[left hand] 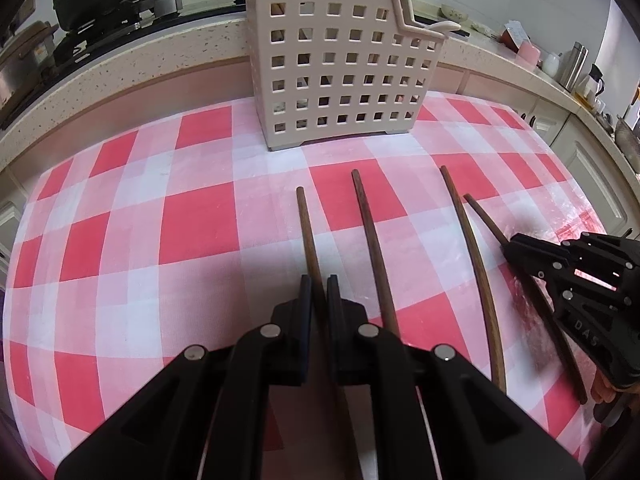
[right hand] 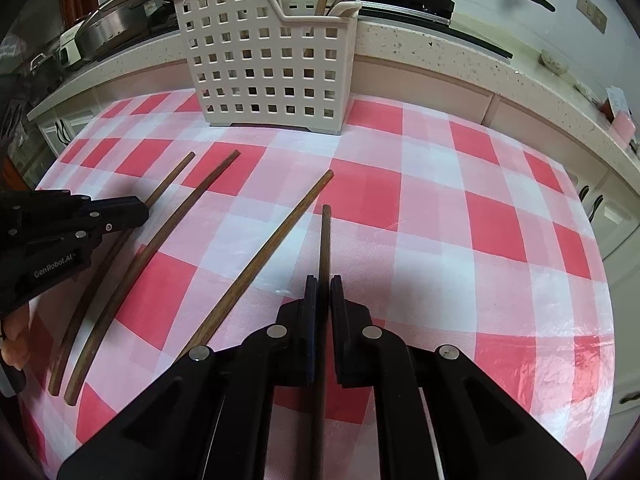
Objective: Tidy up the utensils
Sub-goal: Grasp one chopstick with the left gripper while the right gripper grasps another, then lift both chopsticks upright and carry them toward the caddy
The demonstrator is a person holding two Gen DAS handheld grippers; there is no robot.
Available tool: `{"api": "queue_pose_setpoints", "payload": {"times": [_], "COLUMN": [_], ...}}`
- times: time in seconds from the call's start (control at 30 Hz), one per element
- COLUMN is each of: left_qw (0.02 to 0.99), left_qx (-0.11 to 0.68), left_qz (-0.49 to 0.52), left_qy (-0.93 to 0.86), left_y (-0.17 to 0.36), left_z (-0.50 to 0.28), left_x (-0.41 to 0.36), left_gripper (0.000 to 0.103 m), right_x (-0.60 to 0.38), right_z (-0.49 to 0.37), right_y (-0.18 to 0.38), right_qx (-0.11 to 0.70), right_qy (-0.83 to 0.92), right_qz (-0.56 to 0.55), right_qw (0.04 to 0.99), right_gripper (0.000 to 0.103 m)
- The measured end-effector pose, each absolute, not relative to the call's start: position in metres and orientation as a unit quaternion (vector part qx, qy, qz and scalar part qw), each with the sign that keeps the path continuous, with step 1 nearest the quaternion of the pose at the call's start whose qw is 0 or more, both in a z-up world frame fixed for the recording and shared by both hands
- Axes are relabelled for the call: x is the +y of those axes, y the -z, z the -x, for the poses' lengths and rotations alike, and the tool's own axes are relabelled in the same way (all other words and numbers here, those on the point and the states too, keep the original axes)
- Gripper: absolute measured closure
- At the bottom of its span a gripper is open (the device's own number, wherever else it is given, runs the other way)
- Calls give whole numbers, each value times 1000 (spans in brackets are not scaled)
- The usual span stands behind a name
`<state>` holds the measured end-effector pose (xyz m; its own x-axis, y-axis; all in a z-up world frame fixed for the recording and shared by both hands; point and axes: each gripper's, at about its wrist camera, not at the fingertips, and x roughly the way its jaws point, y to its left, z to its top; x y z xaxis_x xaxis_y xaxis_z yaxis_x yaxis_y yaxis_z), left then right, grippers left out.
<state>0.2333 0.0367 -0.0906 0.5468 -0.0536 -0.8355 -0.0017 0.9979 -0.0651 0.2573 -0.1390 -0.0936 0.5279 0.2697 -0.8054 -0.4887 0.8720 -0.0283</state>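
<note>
**Both grippers clamped, 1 chopstick each**

Your left gripper (left hand: pixel 318 292) sits nearest the lens in the left wrist view, its jaws closed on the leftmost chopstick (left hand: pixel 306 232), which still looks to lie along the checked tablecloth (left hand: pixel 132 240). Moving right, 2 loose chopsticks rest on the cloth: the second chopstick (left hand: pixel 372 232) just beside your left fingers, then the third chopstick (left hand: pixel 472 248). Furthest right, your right gripper (right hand: pixel 324 292) is closed on the fourth chopstick (right hand: pixel 326 236), gripping partway along its length. All 4 point toward the slotted utensil caddy (right hand: pixel 264 64), which stands upright at the far edge of the cloth; wooden handles and a white spoon already stick out of its lower compartment. Gripping 1 stick per hand probably lets you carry 2 to the caddy together.

Red and white squares cover the table, slightly glossy. Behind it runs a speckled stone counter (right hand: pixel 460 60) with a gas hob and dark pans, plus bottles further along.
</note>
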Motion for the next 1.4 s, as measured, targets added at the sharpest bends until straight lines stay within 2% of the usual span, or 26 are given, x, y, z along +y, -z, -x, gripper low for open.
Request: {"api": "queue_pose_setpoints", "payload": {"times": [0.27,0.93,1.4], "left_qw": [889,937,942], "left_qx": [455,343,328], "left_qz": [38,62,67], "left_qy": [17,17,40], "left_y": [70,-40,-64], "left_z": [-221,-161,-161], "left_x": [42,57,55], "left_gripper": [97,97,97], "right_x": [-148,-178,-184], "right_z": [-258,-212,-212], "right_y": [82,-38,-63], "right_qx": [423,319,300], "right_qy": [-233,-263,-270], "right_qz": [109,69,62], "right_qw": [869,908,913], "right_gripper": [96,96,97]}}
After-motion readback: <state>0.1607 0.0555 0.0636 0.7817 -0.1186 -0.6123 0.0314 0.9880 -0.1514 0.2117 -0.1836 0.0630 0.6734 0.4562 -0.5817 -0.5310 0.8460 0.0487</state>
